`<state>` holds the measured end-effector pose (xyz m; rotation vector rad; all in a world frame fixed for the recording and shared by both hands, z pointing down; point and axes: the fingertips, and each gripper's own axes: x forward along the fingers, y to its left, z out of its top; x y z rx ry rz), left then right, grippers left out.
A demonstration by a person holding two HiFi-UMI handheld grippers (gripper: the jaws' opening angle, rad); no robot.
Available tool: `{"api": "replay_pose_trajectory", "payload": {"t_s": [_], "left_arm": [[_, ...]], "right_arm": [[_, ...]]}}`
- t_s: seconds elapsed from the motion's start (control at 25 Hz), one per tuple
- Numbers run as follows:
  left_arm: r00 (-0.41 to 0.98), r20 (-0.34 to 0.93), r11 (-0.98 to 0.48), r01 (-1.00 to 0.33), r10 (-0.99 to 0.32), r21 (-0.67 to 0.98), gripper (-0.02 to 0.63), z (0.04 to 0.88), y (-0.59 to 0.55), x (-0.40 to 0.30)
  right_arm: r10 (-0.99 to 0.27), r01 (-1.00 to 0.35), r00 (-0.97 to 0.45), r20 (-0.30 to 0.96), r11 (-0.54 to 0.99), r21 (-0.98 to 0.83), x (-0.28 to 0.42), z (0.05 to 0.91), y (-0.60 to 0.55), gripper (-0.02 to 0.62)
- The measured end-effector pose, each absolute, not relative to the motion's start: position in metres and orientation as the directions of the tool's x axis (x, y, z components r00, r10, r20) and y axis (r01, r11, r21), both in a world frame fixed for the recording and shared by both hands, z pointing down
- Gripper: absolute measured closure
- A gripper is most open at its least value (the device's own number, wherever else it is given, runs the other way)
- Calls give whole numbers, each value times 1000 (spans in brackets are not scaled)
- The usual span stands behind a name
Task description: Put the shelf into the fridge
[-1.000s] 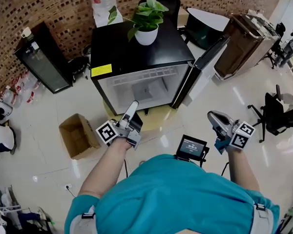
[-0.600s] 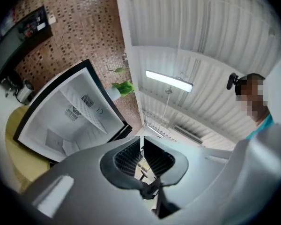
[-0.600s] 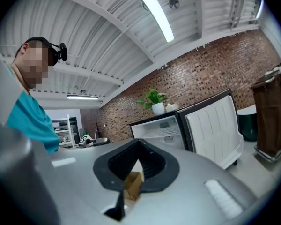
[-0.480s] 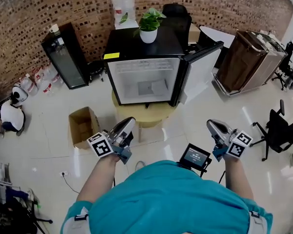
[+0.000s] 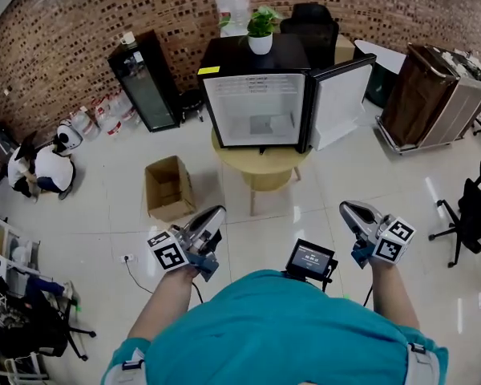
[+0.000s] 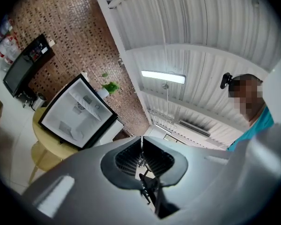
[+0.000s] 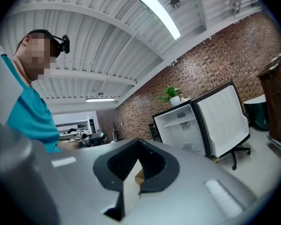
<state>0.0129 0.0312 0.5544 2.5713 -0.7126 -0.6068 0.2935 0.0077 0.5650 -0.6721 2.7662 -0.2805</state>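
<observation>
- glossy pale floor (image 5: 88,215) under a brick wall (image 5: 80,22); the fridge (image 5: 232,54) stands on a round table (image 5: 260,163), its door (image 5: 339,103) swung wide.
- what looks like the shelf (image 7: 177,122) already lies high in the cavity, flat, long axis side to side, front edge toward the opening.
- left gripper (image 5: 216,212), well apart from the fridge, has just been closing its jaws; they're all but together, on nothing.
- right gripper (image 5: 349,211): jaws together, empty.
- to finish well, i'd check both shelf ends sit level on their rails before touching the door.
</observation>
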Motion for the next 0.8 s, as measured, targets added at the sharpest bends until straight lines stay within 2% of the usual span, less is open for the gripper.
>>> {"api": "replay_pose_trajectory", "payload": {"t_s": [0.24, 0.56, 0.8], "left_arm": [[755, -329, -799, -407, -567, 443, 591, 571, 111, -42], [775, -320, -827, -434, -544, 357, 593, 598, 227, -227], [778, -315, -831, -446, -544, 332, 594, 585, 266, -295]], "right_arm": [[-431, -385, -876, -217, 895, -224, 240, 584, 76, 594], [-456, -405, -863, -219, 882, -239, 60, 586, 188, 594], [-435, -400, -885, -166, 893, -207, -26, 571, 237, 594]]}}
